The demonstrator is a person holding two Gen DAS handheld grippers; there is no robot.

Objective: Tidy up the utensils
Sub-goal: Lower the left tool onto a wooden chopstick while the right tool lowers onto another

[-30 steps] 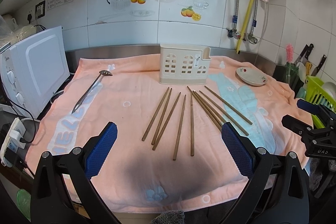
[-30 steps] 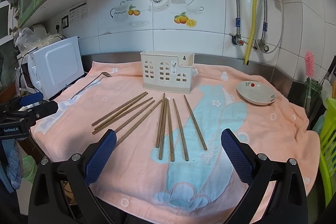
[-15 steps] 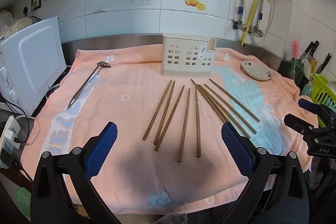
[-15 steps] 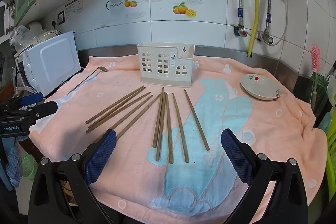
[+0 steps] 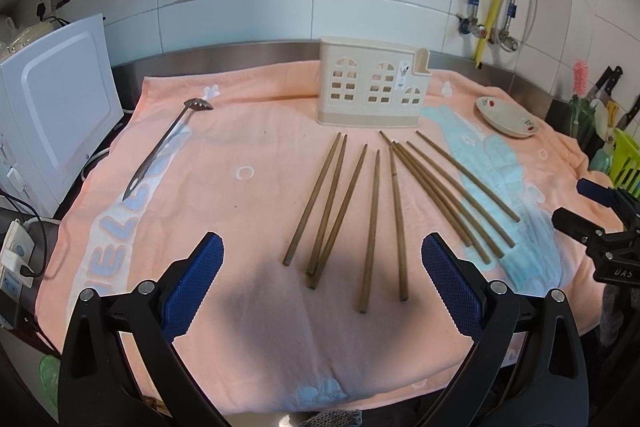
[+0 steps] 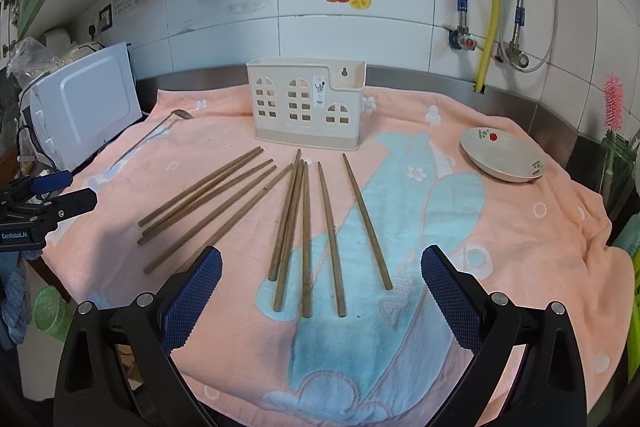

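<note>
Several wooden chopsticks (image 5: 374,219) lie fanned out on a peach towel (image 5: 240,211); they also show in the right wrist view (image 6: 306,227). A cream utensil holder (image 5: 372,93) stands upright behind them, also in the right wrist view (image 6: 306,105). A metal slotted spoon (image 5: 164,147) lies at the towel's left. My left gripper (image 5: 320,287) is open and empty above the towel's near edge. My right gripper (image 6: 320,287) is open and empty, near the chopsticks' near ends. Each gripper shows at the edge of the other's view, the right (image 5: 596,215) and the left (image 6: 44,195).
A small white dish (image 6: 502,155) sits on the towel at the right. A white microwave (image 5: 52,115) stands at the left edge. A green rack (image 5: 628,163) and knives stand at the far right. Pipes run down the tiled wall behind.
Both grippers have moved slightly forward and tilted down toward the towel; the chopsticks look nearer. Nothing on the towel has moved.
</note>
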